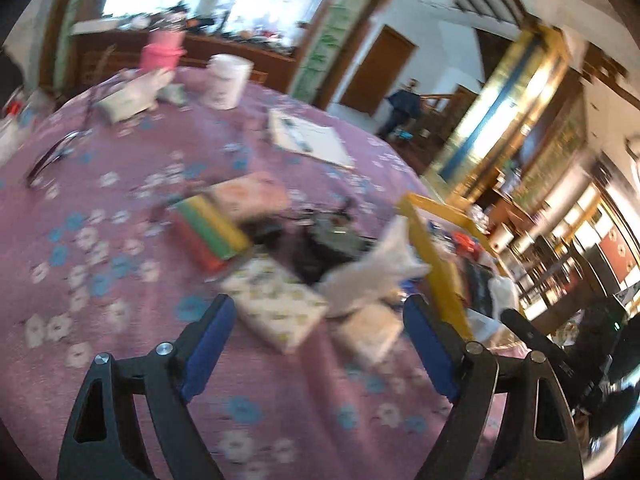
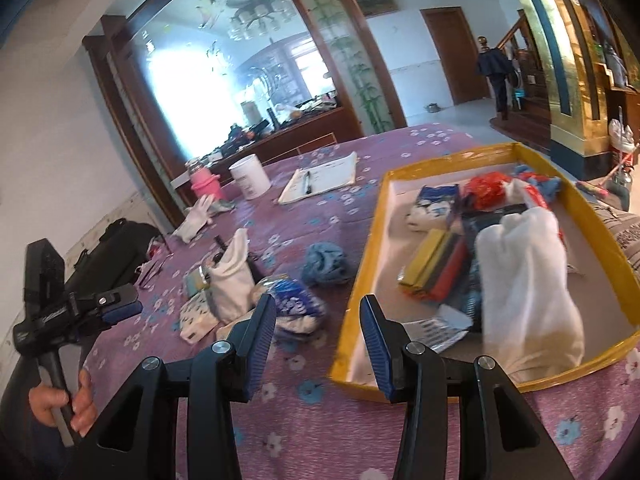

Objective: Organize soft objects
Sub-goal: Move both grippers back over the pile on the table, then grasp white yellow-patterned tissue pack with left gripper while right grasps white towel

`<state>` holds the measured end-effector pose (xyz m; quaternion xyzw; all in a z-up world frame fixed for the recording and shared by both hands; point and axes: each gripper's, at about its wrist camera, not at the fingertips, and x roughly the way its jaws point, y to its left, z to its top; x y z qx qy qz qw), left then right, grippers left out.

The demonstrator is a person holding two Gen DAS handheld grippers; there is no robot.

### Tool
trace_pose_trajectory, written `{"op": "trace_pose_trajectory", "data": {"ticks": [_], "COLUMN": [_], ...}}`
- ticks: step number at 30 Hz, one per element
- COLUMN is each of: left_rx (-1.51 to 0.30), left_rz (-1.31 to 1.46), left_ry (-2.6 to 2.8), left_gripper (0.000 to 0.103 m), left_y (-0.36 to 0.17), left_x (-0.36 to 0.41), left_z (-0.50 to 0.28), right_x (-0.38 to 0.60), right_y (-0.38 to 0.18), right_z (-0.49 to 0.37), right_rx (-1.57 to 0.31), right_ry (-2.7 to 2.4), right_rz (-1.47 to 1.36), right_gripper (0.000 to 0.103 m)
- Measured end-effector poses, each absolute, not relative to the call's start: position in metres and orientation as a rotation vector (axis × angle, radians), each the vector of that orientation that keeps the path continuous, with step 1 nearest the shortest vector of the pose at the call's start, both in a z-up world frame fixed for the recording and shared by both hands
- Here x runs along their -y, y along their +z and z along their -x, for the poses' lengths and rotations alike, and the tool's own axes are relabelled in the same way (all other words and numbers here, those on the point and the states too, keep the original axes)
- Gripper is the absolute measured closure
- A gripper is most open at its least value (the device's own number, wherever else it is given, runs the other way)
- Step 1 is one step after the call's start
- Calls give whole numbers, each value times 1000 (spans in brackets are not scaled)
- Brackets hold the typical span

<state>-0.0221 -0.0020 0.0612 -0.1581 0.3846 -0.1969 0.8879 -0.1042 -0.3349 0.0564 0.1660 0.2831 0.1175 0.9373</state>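
A yellow-rimmed tray [image 2: 360,280] sits on the purple flowered tablecloth at the right. It holds a white towel [image 2: 524,272], a striped sponge pack [image 2: 436,268] and several other soft items. My right gripper [image 2: 316,308] is open and empty, just left of the tray's near corner. On the cloth beside it lie a blue-white packet [image 2: 292,304], a blue cloth [image 2: 324,260], a white cloth bag [image 2: 232,280] and a patterned tissue pack [image 2: 196,316]. In the blurred left wrist view my left gripper [image 1: 320,308] is open, empty, in front of the tissue pack [image 1: 276,304], a white cloth [image 1: 376,276] and a striped pack [image 1: 208,232].
Farther back on the table are a notepad with a pen [image 2: 320,178], a white cup [image 2: 250,176], a pink bottle [image 2: 204,180] and a white glove [image 2: 198,216]. A black bag [image 2: 112,248] lies at the left edge. A person [image 2: 496,72] stands by the far stairs.
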Motion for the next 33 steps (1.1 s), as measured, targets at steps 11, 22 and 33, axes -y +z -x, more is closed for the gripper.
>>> {"op": "trace_pose_trajectory", "data": {"ticks": [11,22,33], "left_rx": [-928,-1048,-937], "left_rz": [408,264,249], "left_ry": [-298,-280,-275], "left_gripper": [18,17,41], "left_y": [30,8,4], "left_x": [-20,33,28], "left_z": [-2,-33,-34], "right_x": [334,328,260], "right_y": [55,54,62], "right_z": [105,107,60], "right_rx": [-578,-582,-665], "right_ry": [288,360,497], "right_rz": [-343,-334,-206], "right_gripper": [54,48,32]}}
